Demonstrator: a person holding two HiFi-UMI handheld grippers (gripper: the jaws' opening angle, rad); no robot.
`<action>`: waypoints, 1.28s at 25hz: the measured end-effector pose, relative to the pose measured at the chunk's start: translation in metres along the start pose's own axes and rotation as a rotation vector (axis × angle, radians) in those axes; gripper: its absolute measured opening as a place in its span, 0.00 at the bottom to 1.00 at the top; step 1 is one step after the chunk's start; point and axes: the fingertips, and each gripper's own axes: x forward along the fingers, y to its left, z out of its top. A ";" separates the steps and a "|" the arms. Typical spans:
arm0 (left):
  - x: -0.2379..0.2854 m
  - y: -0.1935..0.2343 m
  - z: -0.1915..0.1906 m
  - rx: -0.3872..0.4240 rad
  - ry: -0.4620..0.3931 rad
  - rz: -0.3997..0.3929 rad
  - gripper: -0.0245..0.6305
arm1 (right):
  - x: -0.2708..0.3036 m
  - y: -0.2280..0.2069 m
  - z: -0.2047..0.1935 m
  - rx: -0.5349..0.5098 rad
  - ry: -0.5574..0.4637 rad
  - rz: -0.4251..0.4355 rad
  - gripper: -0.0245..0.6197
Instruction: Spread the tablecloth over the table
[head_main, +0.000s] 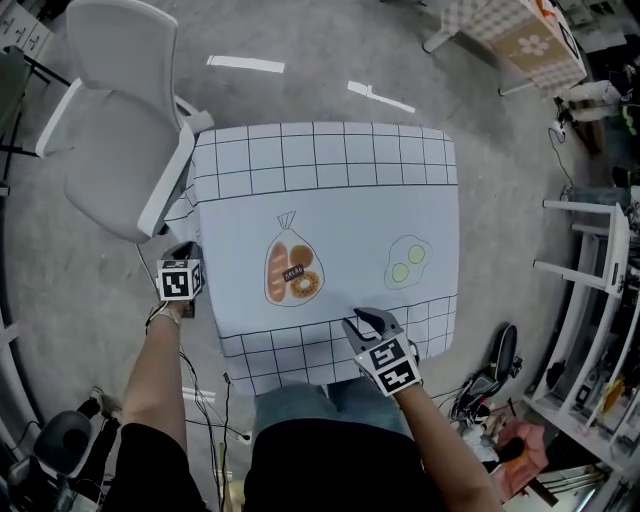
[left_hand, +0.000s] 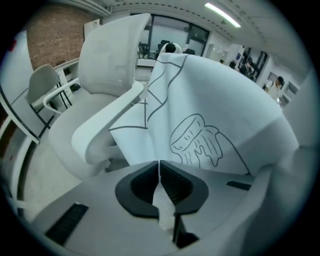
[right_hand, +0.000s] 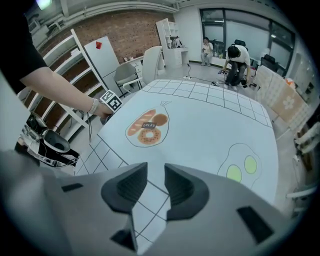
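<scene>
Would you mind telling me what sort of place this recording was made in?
Probably an open office or lab workspace: a white office chair stands on a bare concrete floor, with a brick wall and glass partitions behind.

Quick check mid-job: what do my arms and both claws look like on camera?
The left claw and right claw are light grey with dark ribbed pads. Each carries a white cube with black square markers. The sleeves are short and black; a thin band circles the left wrist.
</scene>
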 end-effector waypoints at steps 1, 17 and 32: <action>0.002 -0.008 -0.001 -0.034 -0.013 -0.036 0.07 | 0.001 0.001 0.000 0.000 0.005 0.003 0.19; -0.016 0.028 -0.003 -0.162 -0.102 -0.056 0.07 | 0.012 0.014 0.016 -0.005 -0.001 0.011 0.21; -0.035 -0.007 -0.025 -0.186 -0.157 -0.078 0.10 | -0.004 0.016 -0.006 -0.017 -0.018 0.016 0.22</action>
